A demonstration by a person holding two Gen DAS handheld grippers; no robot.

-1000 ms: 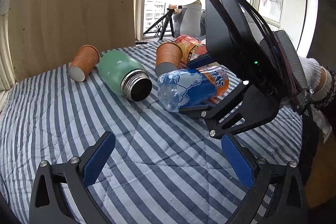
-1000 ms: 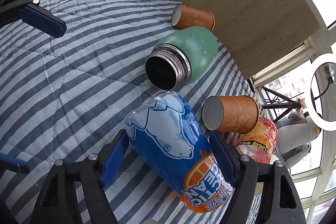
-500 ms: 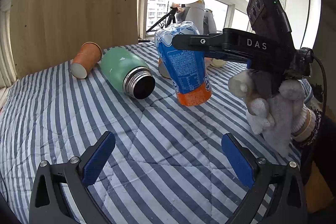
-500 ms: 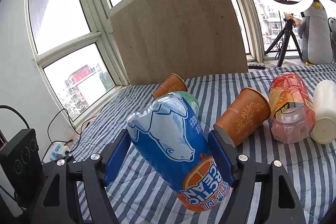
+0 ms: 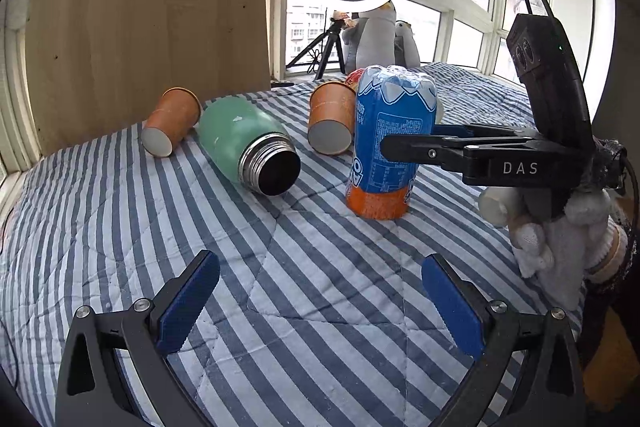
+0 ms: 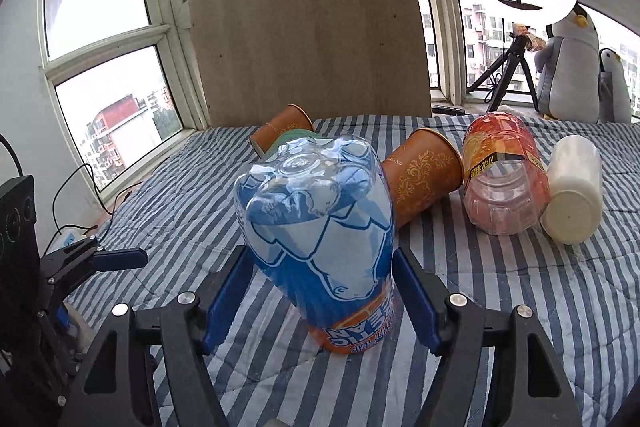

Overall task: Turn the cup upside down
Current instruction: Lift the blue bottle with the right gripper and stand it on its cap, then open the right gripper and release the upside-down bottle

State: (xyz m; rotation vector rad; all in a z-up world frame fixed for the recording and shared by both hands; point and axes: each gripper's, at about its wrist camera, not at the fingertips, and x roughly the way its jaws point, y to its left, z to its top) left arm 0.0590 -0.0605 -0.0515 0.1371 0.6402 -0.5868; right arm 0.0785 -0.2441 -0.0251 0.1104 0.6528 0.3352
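Observation:
The blue and orange plastic cup (image 5: 394, 107) (image 6: 320, 227) stands upside down, its orange rim down on the striped bedcover (image 5: 300, 267). My right gripper (image 6: 320, 303) (image 5: 400, 141) is shut on its lower body, one blue pad on each side, and a gloved hand (image 5: 560, 239) holds it from the right. My left gripper (image 5: 318, 303) hangs open over bare bedcover in front of the cup, with nothing between its pads. In the right wrist view, the left gripper (image 6: 120, 257) shows at the left edge.
A green flask (image 5: 240, 135) lies on its side left of the cup, mouth toward me. Two orange paper cups (image 5: 170, 127) (image 5: 330, 119) lie tipped nearby. A red plastic cup (image 6: 502, 179) and a white cup (image 6: 572, 195) lie to the right. A wooden board (image 5: 148, 35) stands behind.
The right gripper lifted the blue cup from lying on its side, turned it over and lowered it until its rim met the bedcover. The left gripper stayed put.

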